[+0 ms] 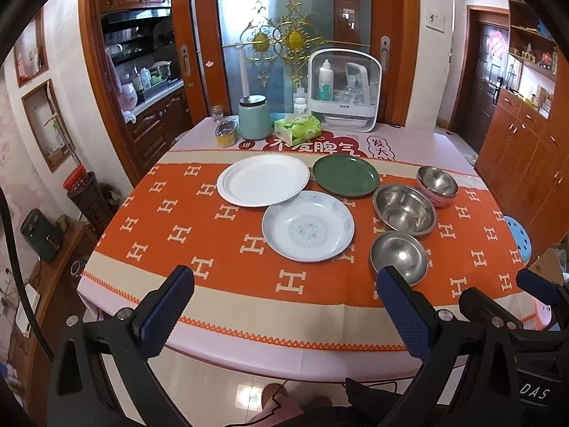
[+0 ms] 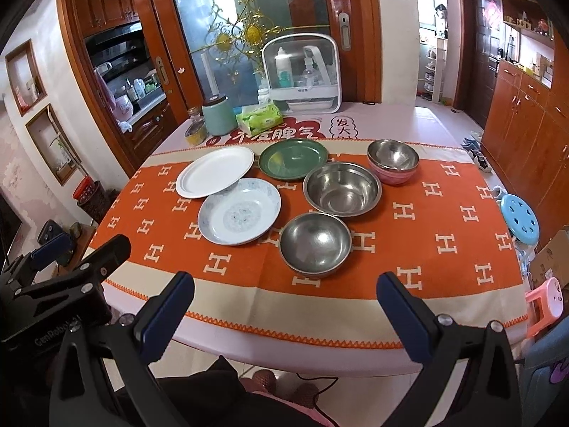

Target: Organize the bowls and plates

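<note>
On the orange cloth lie a white plate (image 1: 263,179) (image 2: 215,172), a green plate (image 1: 345,175) (image 2: 292,158) and a pale blue patterned plate (image 1: 308,226) (image 2: 239,210). To their right stand a large steel bowl (image 1: 404,208) (image 2: 342,188), a small steel bowl (image 1: 399,257) (image 2: 315,242) and a steel bowl with a pink outside (image 1: 436,185) (image 2: 393,160). My left gripper (image 1: 284,295) is open and empty at the table's near edge. My right gripper (image 2: 284,299) is open and empty, just short of the small steel bowl.
At the back of the table (image 1: 426,142) stand a teal jar (image 1: 253,116), a tissue box (image 1: 298,128), a yellow tin (image 1: 226,134) and a white storage case (image 1: 344,90). A blue stool (image 2: 520,220) and a pink stool (image 2: 544,300) stand to the right.
</note>
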Demonstrator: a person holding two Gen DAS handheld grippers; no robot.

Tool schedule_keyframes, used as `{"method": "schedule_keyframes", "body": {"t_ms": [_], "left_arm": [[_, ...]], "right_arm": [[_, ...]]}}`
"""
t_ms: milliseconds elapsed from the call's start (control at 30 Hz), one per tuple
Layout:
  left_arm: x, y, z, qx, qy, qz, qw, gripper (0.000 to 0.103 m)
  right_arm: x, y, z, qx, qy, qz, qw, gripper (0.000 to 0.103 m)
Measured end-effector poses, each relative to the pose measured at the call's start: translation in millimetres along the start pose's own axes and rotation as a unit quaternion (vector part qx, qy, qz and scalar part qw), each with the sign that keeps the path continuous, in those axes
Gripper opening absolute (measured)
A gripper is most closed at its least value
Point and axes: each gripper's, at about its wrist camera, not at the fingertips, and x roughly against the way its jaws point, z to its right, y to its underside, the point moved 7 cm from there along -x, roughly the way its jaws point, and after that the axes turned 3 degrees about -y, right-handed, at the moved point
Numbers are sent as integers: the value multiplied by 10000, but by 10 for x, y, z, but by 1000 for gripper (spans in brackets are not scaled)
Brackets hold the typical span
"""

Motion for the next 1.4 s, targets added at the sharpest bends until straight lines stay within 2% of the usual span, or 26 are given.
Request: {"method": "schedule_keyframes", "body": {"t_ms": [400,767,1100,1400], "left_arm": [[-163,129,-18,277,-153,-355,9989,102],[-344,77,-224,397,-258,-451,9979,102],[-667,-177,-561,368,-182,-479,9980,102],[-1159,-535,-878,140,-18,-649,9978,102]], "right_arm": [[-191,-21,9,202,-205,-308,9991,103],[-412,-128,-180,266,-326,-413,9983,103],[-730,-363,-473,154,-268,-478,9984,103],[-1134,-617,-750,-125,-214,-616,9978,103]]}}
